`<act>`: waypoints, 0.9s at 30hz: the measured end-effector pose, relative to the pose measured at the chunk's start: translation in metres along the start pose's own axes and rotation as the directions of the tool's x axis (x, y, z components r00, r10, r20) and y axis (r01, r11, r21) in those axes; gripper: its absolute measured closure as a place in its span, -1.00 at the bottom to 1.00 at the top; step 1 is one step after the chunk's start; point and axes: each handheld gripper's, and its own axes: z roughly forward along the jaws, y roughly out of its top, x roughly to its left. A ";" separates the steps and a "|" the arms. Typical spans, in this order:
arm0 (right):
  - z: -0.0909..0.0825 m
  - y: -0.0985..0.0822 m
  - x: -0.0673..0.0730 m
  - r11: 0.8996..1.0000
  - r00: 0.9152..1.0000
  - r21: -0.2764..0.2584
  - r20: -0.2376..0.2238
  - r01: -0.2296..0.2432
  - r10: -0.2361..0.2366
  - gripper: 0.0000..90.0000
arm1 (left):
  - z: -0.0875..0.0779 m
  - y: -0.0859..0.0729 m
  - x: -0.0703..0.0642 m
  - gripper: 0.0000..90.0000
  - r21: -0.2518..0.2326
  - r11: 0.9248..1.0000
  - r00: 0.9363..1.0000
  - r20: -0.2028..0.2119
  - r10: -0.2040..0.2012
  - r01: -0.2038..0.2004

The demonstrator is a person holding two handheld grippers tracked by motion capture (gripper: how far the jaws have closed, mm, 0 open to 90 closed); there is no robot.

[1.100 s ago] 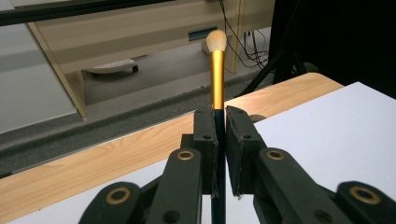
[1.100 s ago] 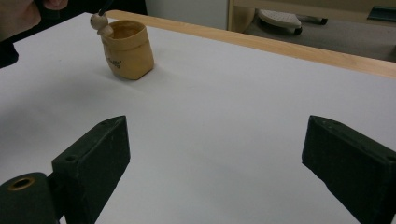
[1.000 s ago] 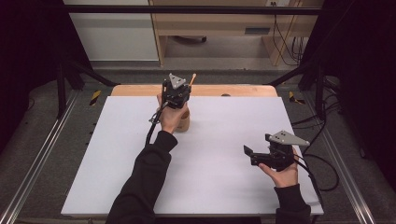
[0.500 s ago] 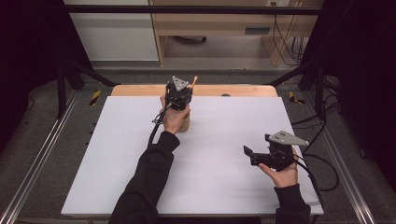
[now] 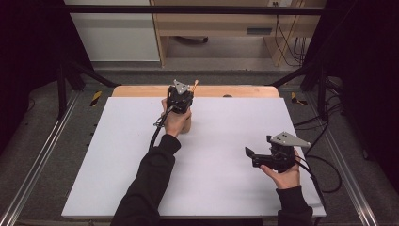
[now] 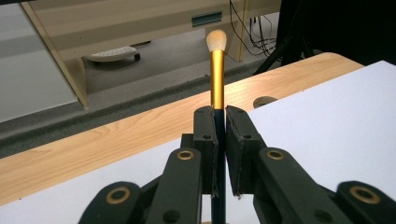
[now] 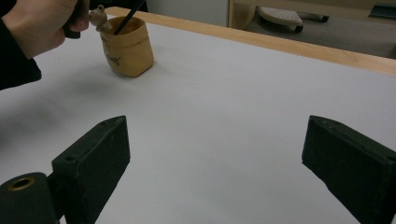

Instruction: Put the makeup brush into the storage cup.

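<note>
Brush (image 6: 217,70) upright, bristles up

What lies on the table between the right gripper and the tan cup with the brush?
Nothing: in the right gripper view, bare white tabletop runs from the open right gripper to the tan cup. The high view shows the same.

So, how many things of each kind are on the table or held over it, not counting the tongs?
Makeup brush, held in the left tongs: 1
Tan cup with a small bear figure on its rim: 1
White sheet covering the table: 1
Total: 3
</note>
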 end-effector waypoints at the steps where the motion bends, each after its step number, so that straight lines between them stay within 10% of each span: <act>1: 0.000 0.000 0.000 1.000 1.000 -0.001 0.000 -0.002 0.002 -0.83 | 0.001 -0.002 0.001 0.83 -0.004 1.000 1.000 -0.002 -0.007 0.007; 27: -0.001 0.000 0.001 1.000 1.000 -0.006 -0.004 -0.006 0.006 -0.83 | -0.008 -0.025 -0.001 0.82 0.040 0.999 1.000 -0.006 0.022 -0.021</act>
